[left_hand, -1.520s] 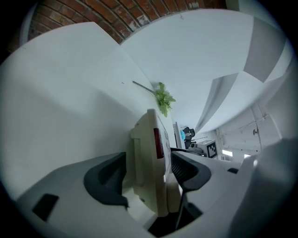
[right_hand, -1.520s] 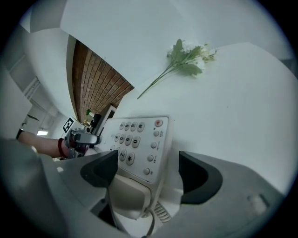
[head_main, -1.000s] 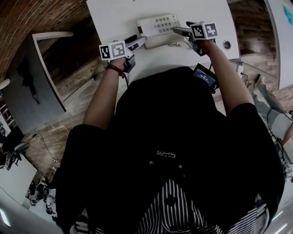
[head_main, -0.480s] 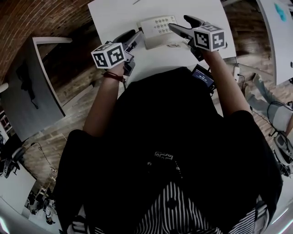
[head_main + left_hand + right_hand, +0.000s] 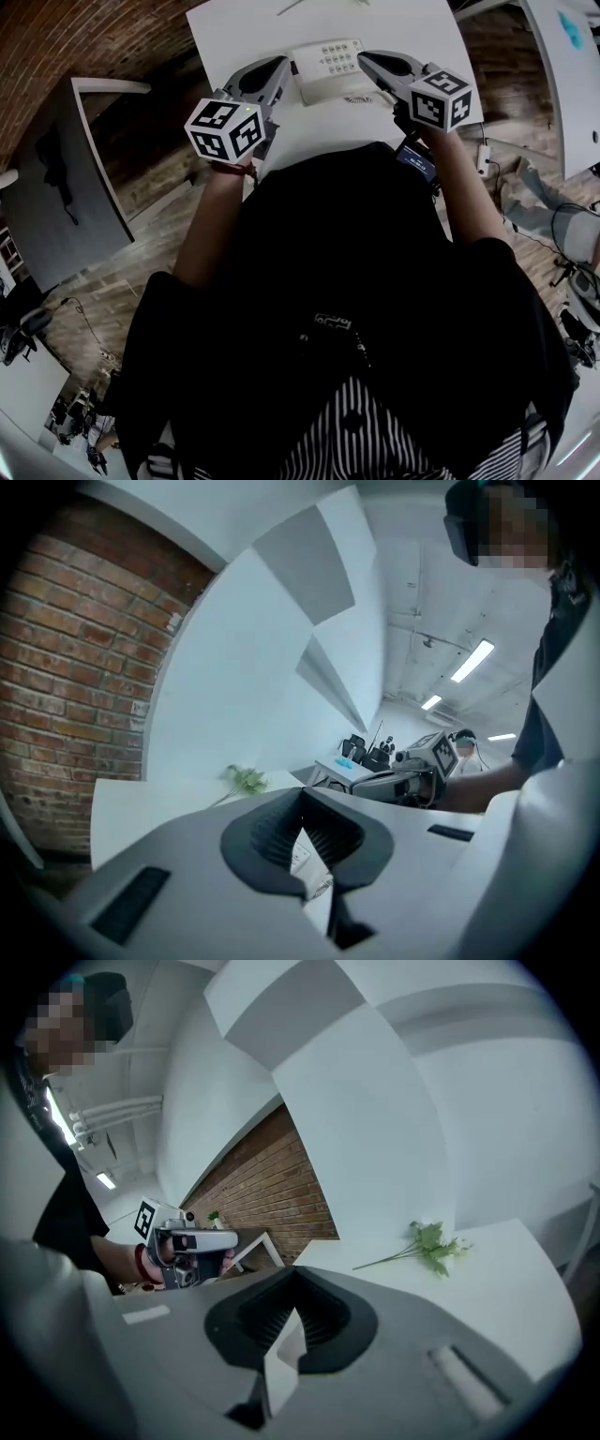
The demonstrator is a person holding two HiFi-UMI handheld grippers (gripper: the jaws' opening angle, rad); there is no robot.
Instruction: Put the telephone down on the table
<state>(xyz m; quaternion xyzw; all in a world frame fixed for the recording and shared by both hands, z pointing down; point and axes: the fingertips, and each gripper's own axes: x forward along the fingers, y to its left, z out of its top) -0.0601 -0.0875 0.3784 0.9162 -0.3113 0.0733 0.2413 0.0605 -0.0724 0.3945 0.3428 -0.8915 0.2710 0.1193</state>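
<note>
The white telephone (image 5: 326, 64) with its keypad lies flat on the white table (image 5: 422, 28), its coiled cord (image 5: 356, 97) at the near side. My left gripper (image 5: 279, 69) hovers above its left end and my right gripper (image 5: 367, 60) above its right end, neither touching it. Both pairs of jaws have just been closing and now meet with nothing between them, as the left gripper view (image 5: 302, 797) and right gripper view (image 5: 295, 1277) show. A sliver of the telephone (image 5: 306, 860) shows below the left jaws.
A green sprig (image 5: 429, 1241) lies at the far side of the table, also seen as sprig (image 5: 246, 778). A small device with a lit screen (image 5: 415, 155) hangs at the table's near right edge. A grey desk (image 5: 84, 159) stands to the left over brick flooring.
Both grippers have lifted away from the telephone's ends toward the camera and their jaws have shut. The telephone stays on the table.
</note>
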